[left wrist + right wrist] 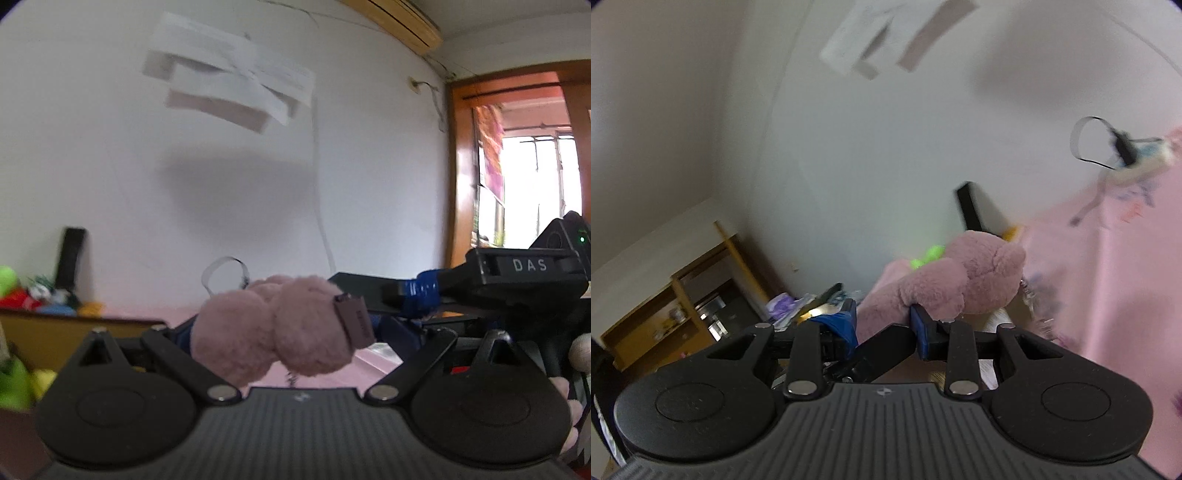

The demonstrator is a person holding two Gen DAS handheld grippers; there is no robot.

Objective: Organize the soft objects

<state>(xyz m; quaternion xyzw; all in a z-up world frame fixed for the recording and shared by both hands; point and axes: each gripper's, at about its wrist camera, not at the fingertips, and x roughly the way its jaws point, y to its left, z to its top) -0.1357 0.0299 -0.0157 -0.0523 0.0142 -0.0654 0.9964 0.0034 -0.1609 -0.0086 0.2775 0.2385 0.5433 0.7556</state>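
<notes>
A dusty-pink plush toy [273, 332] hangs in the air in front of a white wall, held from two sides. In the left wrist view its two round fluffy lobes and a dark tag fill the gap of my left gripper [288, 328], which is shut on it; the blue fingers [391, 326] mostly hide behind the fur. The right gripper's body, marked DAS [528, 266], reaches in from the right with a blue-taped finger. In the right wrist view my right gripper [882, 317] is shut on another part of the same plush toy [960, 280], between its blue pads [919, 328].
Colourful soft toys [18, 291] are piled at the left behind a yellow-brown box edge [74, 328]. A pink sheet [1126, 295] spreads to the right, with a strapped pouch [1134, 158] on it. A wooden shelf unit [683, 306] stands low left. A wooden doorway [461, 166] is far right.
</notes>
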